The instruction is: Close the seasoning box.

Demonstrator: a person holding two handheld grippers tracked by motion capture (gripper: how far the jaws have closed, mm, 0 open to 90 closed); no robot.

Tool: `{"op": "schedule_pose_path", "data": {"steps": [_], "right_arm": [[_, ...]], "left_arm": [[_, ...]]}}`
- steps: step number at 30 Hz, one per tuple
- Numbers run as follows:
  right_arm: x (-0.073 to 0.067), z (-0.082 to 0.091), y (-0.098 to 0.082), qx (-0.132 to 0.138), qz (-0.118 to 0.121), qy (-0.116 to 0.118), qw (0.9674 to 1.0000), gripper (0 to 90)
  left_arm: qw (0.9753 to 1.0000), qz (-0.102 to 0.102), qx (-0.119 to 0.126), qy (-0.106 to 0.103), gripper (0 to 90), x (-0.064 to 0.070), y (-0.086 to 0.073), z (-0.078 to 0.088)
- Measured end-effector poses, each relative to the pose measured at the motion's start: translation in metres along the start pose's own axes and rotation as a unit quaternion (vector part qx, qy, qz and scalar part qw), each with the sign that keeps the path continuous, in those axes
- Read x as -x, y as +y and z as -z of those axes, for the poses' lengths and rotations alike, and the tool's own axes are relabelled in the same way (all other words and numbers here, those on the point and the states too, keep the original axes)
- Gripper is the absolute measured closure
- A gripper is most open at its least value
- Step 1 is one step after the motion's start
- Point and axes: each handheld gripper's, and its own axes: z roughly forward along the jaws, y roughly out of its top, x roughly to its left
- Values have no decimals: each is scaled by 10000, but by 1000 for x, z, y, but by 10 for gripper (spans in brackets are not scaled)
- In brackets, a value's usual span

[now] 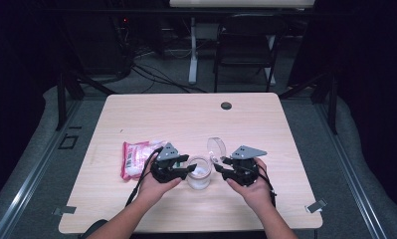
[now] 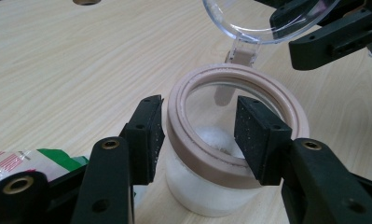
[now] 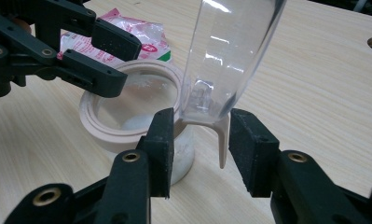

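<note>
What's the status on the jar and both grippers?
Left gripper straddles jar rim, one jaw inside. Right gripper at lid hinge, lid swung up. Pouch left of jar, not blocking.

Jar [image 1: 199, 174] sits between both grippers, lid [image 1: 216, 148] hinged up at its 1 o'clock, blocking that side. Pink packet [image 1: 136, 158] lies near at 9 o'clock. Table [image 1: 186, 114] bare from 11 to 1 o'clock beyond; bare strip at 6.

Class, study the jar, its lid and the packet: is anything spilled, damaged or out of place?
Nothing stands out. The jar stands upright holding white powder, its clear lid hinged open, and the packet lies flat beside it. No spill shows on the table.
</note>
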Motion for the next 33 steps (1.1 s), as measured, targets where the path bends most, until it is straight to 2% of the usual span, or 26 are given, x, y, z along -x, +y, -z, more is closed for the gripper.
{"op": "schedule_pose_path", "data": {"steps": [6, 10, 24, 29, 33], "right_arm": [[3, -2, 3, 58, -162, 148, 9997, 679], [5, -4, 6, 66, -187, 114, 9997, 694], [23, -12, 12, 141, -502, 261, 9983, 728], [30, -17, 15, 233, -690, 340, 9968, 732], [35, -21, 18, 268, -753, 399, 9960, 734]], "left_arm": [[9999, 3, 84, 62, 513, 1, -1, 7], [9998, 60, 143, 145, 512, -1, -2, 13], [9987, 208, 194, 416, 510, -9, -11, 30], [9979, 305, 184, 538, 510, -13, -17, 38], [9972, 355, 150, 644, 510, -15, -21, 43]]}}
